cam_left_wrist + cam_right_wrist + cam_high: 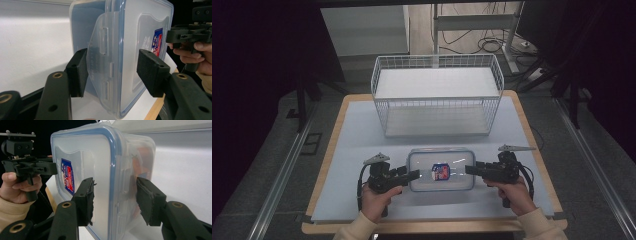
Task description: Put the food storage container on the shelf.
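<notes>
The left tongs (412,175) sit nearest, jaws spread astride the left latch of the plastic box (441,169); the right tongs (470,169) straddle the right latch, equally unclosed. Uneven squeezing could skid the box along the desk (357,135) or pop one latch only. The box, lid on, lies at the desk's front and holds something orange, unclear. Behind stands an empty wire basket (437,95).

The blue-and-red sticker (441,171) on the container lid (422,160) carries print too small to read.
</notes>
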Demonstrator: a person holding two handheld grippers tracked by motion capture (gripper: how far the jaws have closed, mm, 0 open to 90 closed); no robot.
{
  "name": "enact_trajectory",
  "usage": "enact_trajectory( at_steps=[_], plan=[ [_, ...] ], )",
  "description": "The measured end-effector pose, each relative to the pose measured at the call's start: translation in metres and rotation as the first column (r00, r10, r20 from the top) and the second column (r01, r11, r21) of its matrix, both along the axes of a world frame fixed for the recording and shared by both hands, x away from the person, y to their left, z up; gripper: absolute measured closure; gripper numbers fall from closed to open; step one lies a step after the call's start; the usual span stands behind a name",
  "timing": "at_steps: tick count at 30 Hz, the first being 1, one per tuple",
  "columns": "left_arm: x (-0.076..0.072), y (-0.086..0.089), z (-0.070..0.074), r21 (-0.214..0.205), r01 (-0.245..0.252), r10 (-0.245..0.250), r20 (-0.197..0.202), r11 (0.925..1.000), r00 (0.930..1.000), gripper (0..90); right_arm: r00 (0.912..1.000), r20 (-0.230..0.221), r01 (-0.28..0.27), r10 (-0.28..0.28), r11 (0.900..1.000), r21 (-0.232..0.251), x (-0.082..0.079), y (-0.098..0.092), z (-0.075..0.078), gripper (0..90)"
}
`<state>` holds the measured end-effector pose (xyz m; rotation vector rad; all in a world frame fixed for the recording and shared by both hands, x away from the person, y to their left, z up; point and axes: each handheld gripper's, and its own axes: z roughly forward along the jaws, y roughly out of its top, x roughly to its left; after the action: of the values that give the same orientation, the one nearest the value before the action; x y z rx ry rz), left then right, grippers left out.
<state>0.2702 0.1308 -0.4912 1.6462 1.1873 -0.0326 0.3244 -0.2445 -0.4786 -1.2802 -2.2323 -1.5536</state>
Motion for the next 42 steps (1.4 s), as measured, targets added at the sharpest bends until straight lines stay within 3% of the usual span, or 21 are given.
enact_trajectory(
  at_steps=[15,32,42],
  plan=[
    [0.002,0.000,0.016,-0.010,0.006,-0.006,0.034,0.9999,0.9994,43.9,0.9978,0.066,-0.001,0.001,1.0000,-0.001,-0.002,-0.001,0.021,50.7],
    [0.021,-0.001,0.048,0.006,0.010,-0.011,0.078,0.9999,0.9969,43.1,0.9942,0.106,0.014,-0.016,0.9997,0.020,0.010,-0.003,0.048,51.1],
    [0.026,0.003,0.067,-0.009,0.011,-0.010,0.107,0.9999,0.9942,43.2,0.9904,0.136,0.018,-0.023,0.9989,0.043,0.013,-0.002,0.069,52.6]
  ],
)
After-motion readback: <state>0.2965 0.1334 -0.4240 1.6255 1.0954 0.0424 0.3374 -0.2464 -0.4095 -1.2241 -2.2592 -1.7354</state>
